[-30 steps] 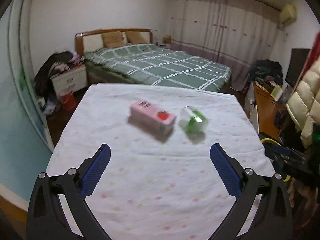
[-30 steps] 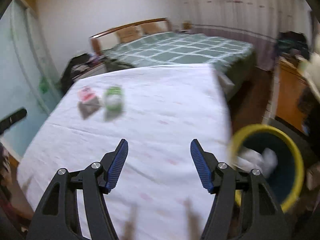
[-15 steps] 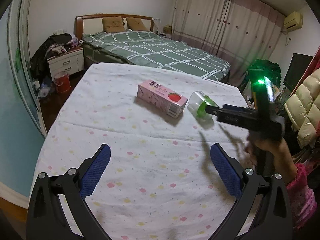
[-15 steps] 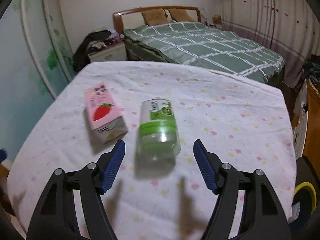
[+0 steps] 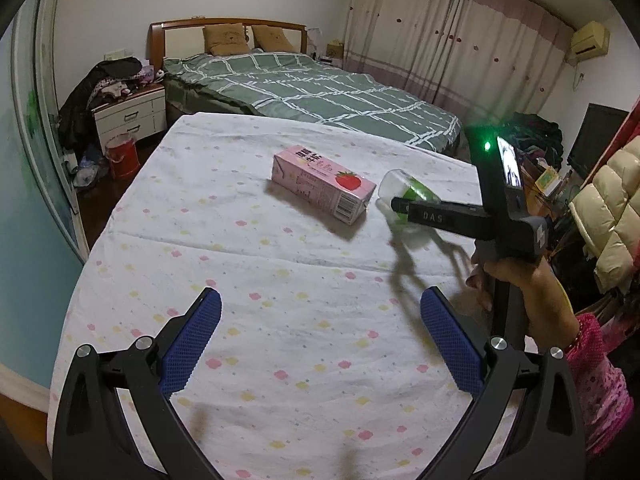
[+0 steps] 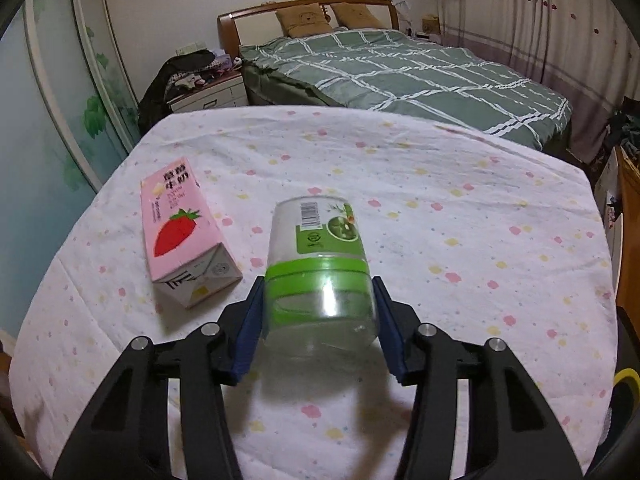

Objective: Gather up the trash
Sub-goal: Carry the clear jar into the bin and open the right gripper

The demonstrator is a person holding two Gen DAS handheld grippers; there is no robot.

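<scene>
A clear plastic jar with a green band lies on its side on the flowered tablecloth. My right gripper has its blue pads against both sides of the jar. The jar also shows in the left wrist view, partly behind the right gripper's finger. A pink strawberry milk carton lies just left of the jar, also seen in the left wrist view. My left gripper is open and empty above the near part of the table.
A yellow-rimmed bin shows at the table's right edge. A green checked bed stands beyond the table, with a white nightstand and a red bucket at left. Furniture and clothes crowd the right side.
My right gripper has moved forward around the jar and closed its pads onto it. The left gripper has stayed open and nearly still.
</scene>
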